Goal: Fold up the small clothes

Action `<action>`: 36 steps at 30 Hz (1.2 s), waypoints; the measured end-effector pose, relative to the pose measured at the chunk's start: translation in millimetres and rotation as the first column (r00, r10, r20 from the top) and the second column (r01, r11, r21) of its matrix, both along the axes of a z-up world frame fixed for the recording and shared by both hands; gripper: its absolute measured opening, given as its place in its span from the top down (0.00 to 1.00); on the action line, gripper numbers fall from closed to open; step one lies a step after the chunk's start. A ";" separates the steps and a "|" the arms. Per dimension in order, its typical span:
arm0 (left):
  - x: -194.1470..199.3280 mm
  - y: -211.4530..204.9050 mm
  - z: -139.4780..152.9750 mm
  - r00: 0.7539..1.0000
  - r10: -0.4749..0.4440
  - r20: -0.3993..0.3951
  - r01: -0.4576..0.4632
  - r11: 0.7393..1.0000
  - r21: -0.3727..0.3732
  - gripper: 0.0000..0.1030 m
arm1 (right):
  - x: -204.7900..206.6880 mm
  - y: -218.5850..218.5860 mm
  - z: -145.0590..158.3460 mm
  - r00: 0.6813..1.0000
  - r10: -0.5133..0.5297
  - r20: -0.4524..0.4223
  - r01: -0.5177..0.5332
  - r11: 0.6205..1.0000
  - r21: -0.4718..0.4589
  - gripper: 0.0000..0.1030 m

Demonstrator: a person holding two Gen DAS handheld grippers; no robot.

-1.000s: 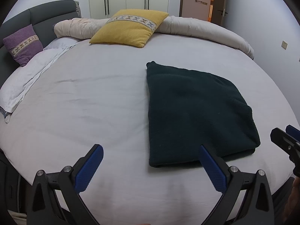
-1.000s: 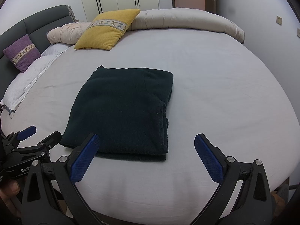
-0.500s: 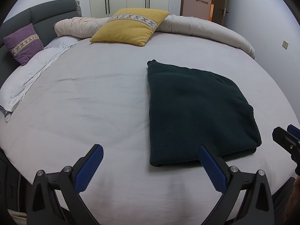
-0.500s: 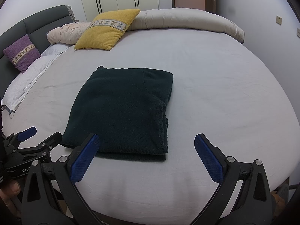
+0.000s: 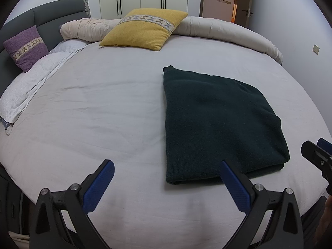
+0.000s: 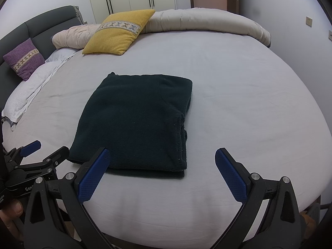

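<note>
A dark green knitted garment (image 5: 217, 122) lies folded into a flat rectangle on the grey bed sheet (image 5: 93, 114); it also shows in the right wrist view (image 6: 137, 122). My left gripper (image 5: 166, 184) is open and empty, held above the bed's near edge, left of the garment's near corner. My right gripper (image 6: 161, 172) is open and empty, in front of the garment's near edge. The left gripper also shows at the left of the right wrist view (image 6: 44, 152). The right gripper's tip shows at the right edge of the left wrist view (image 5: 317, 155).
A yellow cushion (image 5: 145, 28) and a rolled beige duvet (image 5: 228, 31) lie at the far side of the bed. A purple cushion (image 5: 26, 46) leans on the dark headboard (image 5: 51, 20) at the left, above a white pillow (image 5: 31, 87). Wardrobe and door stand behind.
Both grippers stay open and almost still. The view has shifted only slightly; the folded garment has not moved.
</note>
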State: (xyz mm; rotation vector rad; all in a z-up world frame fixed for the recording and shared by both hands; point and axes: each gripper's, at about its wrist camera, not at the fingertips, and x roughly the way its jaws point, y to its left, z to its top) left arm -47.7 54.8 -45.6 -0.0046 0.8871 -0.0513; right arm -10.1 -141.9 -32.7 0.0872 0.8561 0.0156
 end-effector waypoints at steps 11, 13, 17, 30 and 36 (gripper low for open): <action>-3.4 1.1 -3.0 1.000 0.000 -0.006 0.000 1.000 0.000 0.00 | 0.1 -0.8 -0.9 1.000 0.002 -0.002 -0.002 1.000 0.001 0.01; -3.4 1.3 -3.2 1.000 0.000 -0.006 0.000 1.000 0.000 0.00 | -0.4 0.5 -2.6 1.000 0.002 -0.004 -0.002 1.000 0.001 0.01; -2.7 1.8 -3.5 1.000 -0.002 -0.007 0.002 1.000 0.000 0.00 | -0.5 1.3 -3.7 1.000 0.002 -0.005 -0.002 1.000 0.001 0.01; -1.9 2.6 -4.4 1.000 -0.003 -0.009 0.003 1.000 0.001 0.00 | -0.8 1.3 -4.0 1.000 0.003 -0.007 -0.003 1.000 0.002 0.01; -1.9 3.1 -5.2 1.000 -0.004 -0.010 0.004 1.000 0.000 0.00 | -2.5 2.5 -6.4 1.000 0.006 -0.010 -0.006 1.000 0.003 0.01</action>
